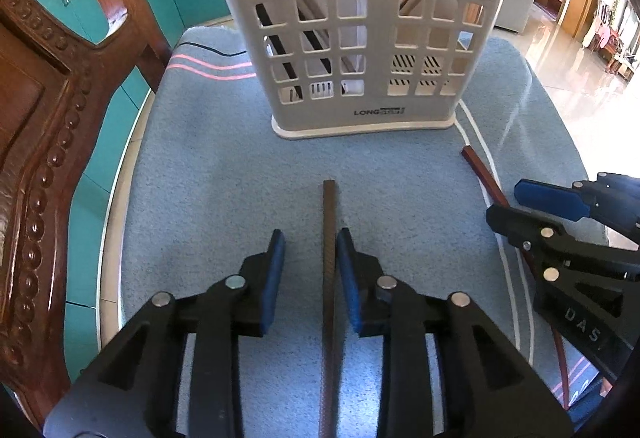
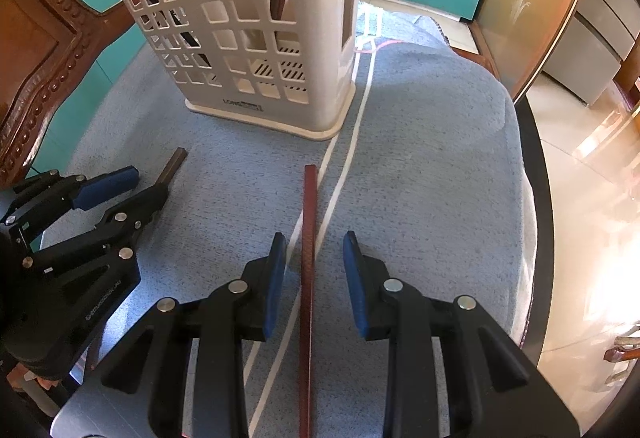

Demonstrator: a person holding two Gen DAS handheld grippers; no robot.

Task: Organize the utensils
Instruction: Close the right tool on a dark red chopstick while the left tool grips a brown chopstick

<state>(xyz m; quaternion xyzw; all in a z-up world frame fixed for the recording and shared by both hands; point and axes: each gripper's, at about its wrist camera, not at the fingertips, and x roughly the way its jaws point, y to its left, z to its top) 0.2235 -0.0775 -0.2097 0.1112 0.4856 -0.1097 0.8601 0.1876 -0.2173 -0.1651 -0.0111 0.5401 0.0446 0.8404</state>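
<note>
Chopsticks lie on the blue cloth [image 1: 240, 166]; dark one [image 1: 329, 238] between parted left jaws, red one [image 2: 309, 238] between parted right jaws, ungripped.

Matt beige plastic holder [image 1: 360, 18] stands on fuzzy blue cloth [image 1: 224, 174]; the brown chopstick [image 1: 329, 278] looks textured, the carved wooden chair [image 1: 44, 126] glossy.

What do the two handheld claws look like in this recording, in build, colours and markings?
Both match: the left claw and right claw have black plastic linkage arms with cut-out webs, round silver pins at the pivots, and flat blue pads on the fingers. White lettering runs along the side of each body. No cables, sleeves or hands show.
</note>
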